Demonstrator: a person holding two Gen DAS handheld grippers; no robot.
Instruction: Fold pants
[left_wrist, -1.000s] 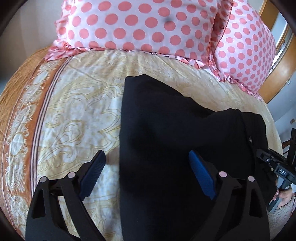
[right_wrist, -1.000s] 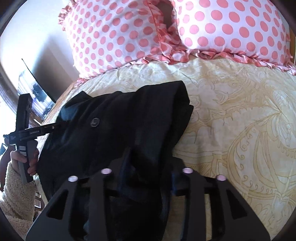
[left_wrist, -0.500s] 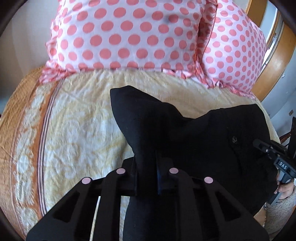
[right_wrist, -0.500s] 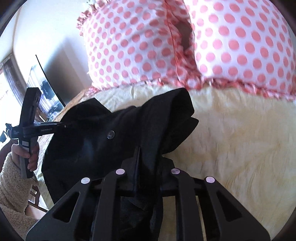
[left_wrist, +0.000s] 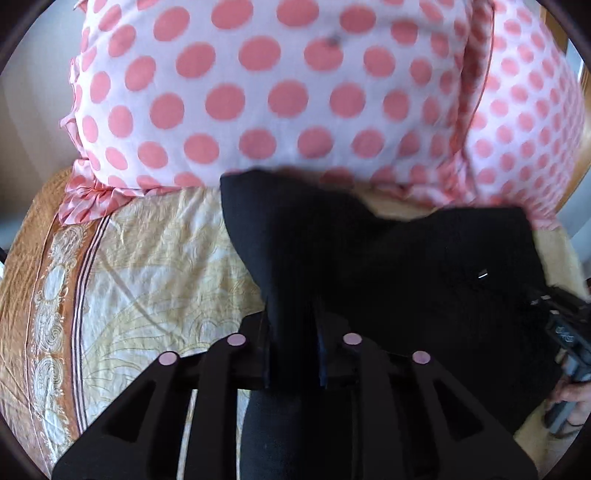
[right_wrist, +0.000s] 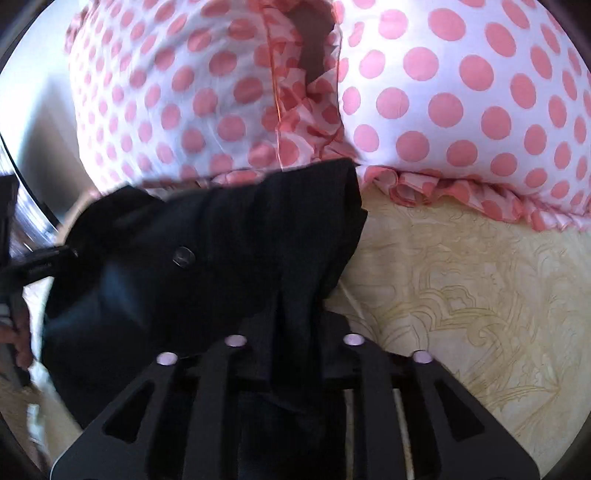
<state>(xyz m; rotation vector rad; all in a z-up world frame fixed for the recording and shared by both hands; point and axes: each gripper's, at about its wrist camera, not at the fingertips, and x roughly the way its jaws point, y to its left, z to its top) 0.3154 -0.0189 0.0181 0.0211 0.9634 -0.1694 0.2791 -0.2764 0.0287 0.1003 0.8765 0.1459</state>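
Black pants (left_wrist: 406, 266) hang lifted above a cream patterned bedspread (left_wrist: 155, 266). My left gripper (left_wrist: 291, 332) is shut on one edge of the fabric, which bunches between its jaws. My right gripper (right_wrist: 295, 332) is shut on the other edge of the pants (right_wrist: 221, 258); a waist button (right_wrist: 183, 256) shows on the cloth left of it. Each gripper shows at the edge of the other's view: the right one (left_wrist: 569, 332) and the left one (right_wrist: 22, 266). The pants' far edge reaches the pillows.
Two pink polka-dot pillows (left_wrist: 280, 92) (right_wrist: 461, 92) with ruffled edges stand close ahead at the head of the bed. An orange border (left_wrist: 55, 295) runs along the bedspread's left side. A wooden frame (left_wrist: 580, 166) shows at the far right.
My left gripper closed on the pants, having been open a second ago. Both grippers have lifted the cloth and carried it forward toward the pillows, which now loom much closer.
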